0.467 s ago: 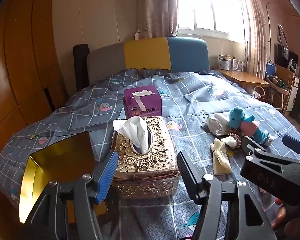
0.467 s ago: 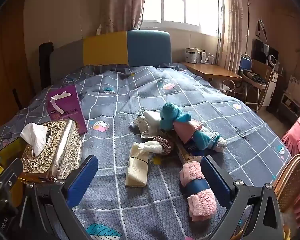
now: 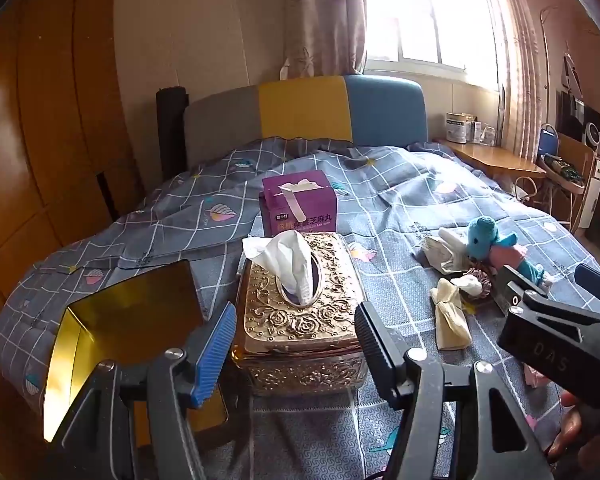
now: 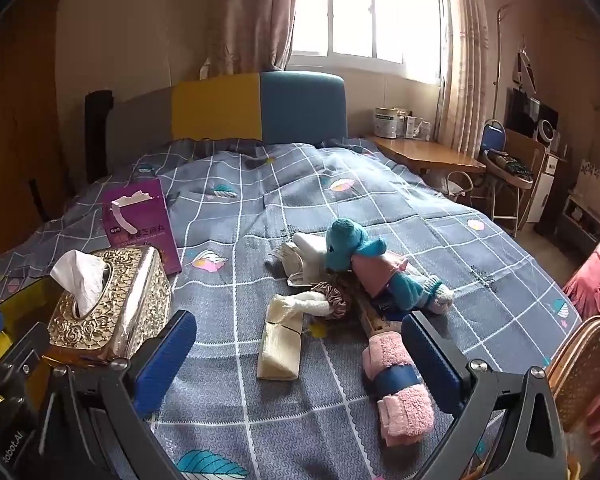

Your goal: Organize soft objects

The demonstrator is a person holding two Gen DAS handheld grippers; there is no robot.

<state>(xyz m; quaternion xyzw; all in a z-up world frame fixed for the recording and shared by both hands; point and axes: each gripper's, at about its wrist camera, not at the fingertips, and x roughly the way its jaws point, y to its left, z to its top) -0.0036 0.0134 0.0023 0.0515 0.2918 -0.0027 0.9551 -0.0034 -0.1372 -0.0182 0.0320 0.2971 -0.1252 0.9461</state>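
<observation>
Soft things lie in a heap on the bed: a blue plush toy (image 4: 350,250) in a pink top, white folded cloth (image 4: 306,258), a cream cloth bundle (image 4: 282,344), a striped scrunchie (image 4: 334,298) and a rolled pink towel (image 4: 398,388) with a blue band. My right gripper (image 4: 300,356) is open and empty, just short of the cream bundle and the towel. My left gripper (image 3: 296,344) is open and empty, its fingers on either side of the near end of a gold tissue box (image 3: 298,308). The plush toy (image 3: 486,238) and cream bundle (image 3: 450,314) also show in the left wrist view.
An open gold tin (image 3: 112,328) lies left of the tissue box. A purple carton (image 3: 298,204) stands behind it. The checked grey bedspread (image 4: 380,208) covers the bed. A wooden side table (image 4: 424,156) and a wicker chair (image 4: 580,364) stand at the right.
</observation>
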